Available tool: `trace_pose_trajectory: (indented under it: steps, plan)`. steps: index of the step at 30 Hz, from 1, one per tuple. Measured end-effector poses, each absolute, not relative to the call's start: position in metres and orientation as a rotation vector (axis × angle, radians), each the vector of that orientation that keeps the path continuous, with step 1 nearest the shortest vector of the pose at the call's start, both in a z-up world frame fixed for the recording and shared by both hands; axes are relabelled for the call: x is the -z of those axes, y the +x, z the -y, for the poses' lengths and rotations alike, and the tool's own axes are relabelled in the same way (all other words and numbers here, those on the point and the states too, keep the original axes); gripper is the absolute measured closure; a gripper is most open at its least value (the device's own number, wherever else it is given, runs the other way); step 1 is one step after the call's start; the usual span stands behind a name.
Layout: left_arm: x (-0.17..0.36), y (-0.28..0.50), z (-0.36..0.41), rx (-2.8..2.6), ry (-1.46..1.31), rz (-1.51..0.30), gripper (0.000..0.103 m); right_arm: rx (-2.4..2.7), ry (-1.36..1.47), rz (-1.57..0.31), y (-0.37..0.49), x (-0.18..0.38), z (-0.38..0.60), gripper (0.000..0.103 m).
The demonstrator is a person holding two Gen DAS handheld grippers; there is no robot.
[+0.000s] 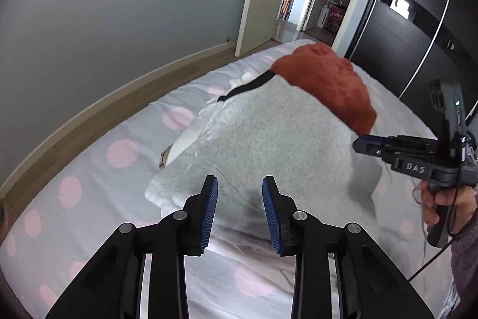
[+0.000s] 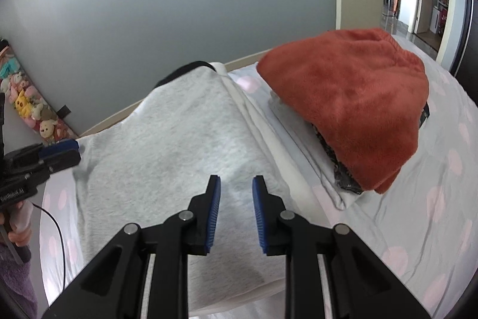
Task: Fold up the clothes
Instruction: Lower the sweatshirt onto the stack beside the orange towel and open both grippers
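Lying across a bed sheet (image 2: 433,199) dotted with pink, a grey fleecy garment (image 2: 167,145) is spread fairly flat, with white cloth (image 2: 269,139) layered under its right edge. Both grippers hover over its near part. The left gripper (image 1: 240,193) has its blue-padded fingers spread with nothing between them; the right gripper (image 2: 236,190) likewise stands parted and empty. As a judgement, the grey garment looks soft, light and limp, so it should drape and slide rather than hold shape; pinching it at a corner or along an edge seems the surest hold. Whether it already lies folded or is laid out for folding cannot be settled. To the far right, an orange fleece (image 2: 352,103) caps a pile of clothes, close enough to crowd a fold in that direction. A row of plush toys (image 2: 33,109) lines the far left wall.
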State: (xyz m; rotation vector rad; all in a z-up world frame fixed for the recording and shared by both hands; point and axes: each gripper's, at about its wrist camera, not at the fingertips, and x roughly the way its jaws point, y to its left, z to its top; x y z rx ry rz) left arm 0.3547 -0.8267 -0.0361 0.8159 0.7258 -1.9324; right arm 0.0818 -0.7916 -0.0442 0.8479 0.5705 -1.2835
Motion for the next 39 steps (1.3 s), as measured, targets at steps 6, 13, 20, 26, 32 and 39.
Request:
trace_pose_trajectory:
  steps: [6,13,20,26,32,39]
  plan:
    - [0.084,0.354,0.851,1.860,0.909,-0.817,0.073,1.266,0.955,-0.534,0.063,0.075,0.817,0.082]
    - [0.108,0.354,0.868,1.839,0.900,-0.896,0.071,1.246,1.055,-0.512,0.054,0.105,0.837,0.082]
    - [0.092,0.348,0.853,1.806,0.924,-0.817,0.071,1.269,1.069,-0.500,0.057,0.088,0.826,0.082]
    - [0.045,0.349,0.807,1.876,0.851,-0.735,0.071,1.309,1.005,-0.426,0.068,0.040,0.779,0.081]
    - [0.024,0.313,0.754,2.076,0.844,-0.690,0.071,1.378,0.939,-0.422,0.094,0.020,0.723,0.081]
    - [0.063,0.294,0.732,2.071,0.933,-0.693,0.072,1.405,1.029,-0.340,0.097,0.040,0.660,0.079]
